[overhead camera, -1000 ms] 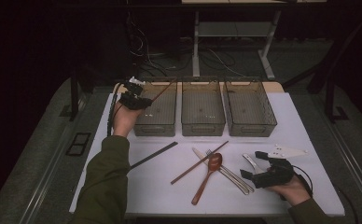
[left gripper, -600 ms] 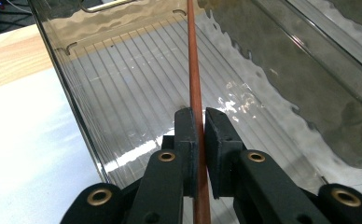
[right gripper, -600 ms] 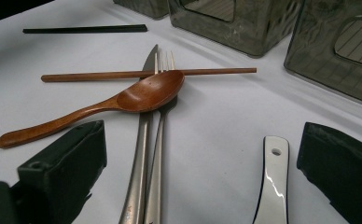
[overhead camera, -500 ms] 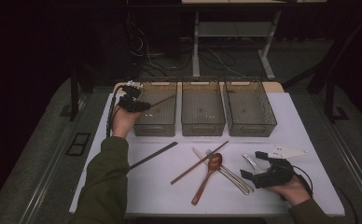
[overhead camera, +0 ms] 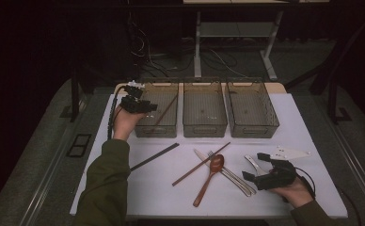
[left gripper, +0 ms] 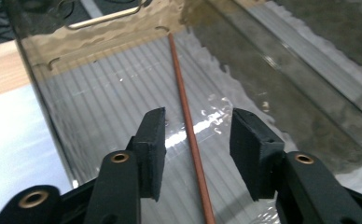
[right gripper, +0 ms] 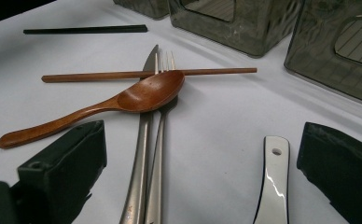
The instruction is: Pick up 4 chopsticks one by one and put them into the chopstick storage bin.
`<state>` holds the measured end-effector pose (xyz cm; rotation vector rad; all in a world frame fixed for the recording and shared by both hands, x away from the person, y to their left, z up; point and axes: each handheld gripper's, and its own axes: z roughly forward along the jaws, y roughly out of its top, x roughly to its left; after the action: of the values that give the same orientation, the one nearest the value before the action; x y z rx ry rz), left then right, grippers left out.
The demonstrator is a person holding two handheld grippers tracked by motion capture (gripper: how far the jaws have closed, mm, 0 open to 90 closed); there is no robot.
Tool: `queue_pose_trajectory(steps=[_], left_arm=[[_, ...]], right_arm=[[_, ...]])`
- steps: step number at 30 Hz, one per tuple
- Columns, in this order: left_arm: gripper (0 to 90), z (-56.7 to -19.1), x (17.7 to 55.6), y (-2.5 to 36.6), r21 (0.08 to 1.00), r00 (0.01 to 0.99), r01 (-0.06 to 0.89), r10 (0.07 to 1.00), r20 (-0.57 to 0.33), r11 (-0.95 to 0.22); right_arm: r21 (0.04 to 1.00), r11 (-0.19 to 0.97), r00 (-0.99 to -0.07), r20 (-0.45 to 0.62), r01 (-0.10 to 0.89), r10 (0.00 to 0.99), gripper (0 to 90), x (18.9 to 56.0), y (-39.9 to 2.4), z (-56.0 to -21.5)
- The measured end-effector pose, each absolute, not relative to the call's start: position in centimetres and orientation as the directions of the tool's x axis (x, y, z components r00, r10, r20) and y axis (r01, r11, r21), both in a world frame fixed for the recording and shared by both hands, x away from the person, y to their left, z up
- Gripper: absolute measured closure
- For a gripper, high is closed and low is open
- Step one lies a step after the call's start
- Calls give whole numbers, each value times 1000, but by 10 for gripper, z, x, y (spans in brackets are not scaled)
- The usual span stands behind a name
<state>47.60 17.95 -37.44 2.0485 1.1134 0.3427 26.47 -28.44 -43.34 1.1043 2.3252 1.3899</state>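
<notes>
Left gripper over the left smoked-plastic bin: jaws have just been opening and now stand partly apart, gripping nothing. Brown wooden chopstick lies between the pads, touching neither, slanting down into the bin. Right gripper near the table, jaws wide apart and holding nothing; white spoon handle just inside its right jaw, knife and fork handles between the jaws, wooden spoon and second brown chopstick ahead.

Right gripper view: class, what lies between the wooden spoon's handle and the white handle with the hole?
The knife and fork lie side by side there, seen in the right gripper view.
</notes>
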Motion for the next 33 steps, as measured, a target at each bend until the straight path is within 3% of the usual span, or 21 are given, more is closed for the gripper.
queue_pose_trajectory(steps=[12, 19, 33], left_arm=[[386, -366, 455, 180, 779, 635, 532, 765, -108, -332], [339, -357, 439, 178, 808, 666, 500, 735, -129, -311], [254, -353, 398, 155, 825, 751, 423, 654, -88, -375]], right_arm=[[826, 276, -696, 182, 491, 694, 11, 265, -284, -434], [829, 264, -695, 193, 493, 692, 10, 266, -286, -433], [828, 283, -723, 195, 483, 663, 10, 263, -287, -436]])
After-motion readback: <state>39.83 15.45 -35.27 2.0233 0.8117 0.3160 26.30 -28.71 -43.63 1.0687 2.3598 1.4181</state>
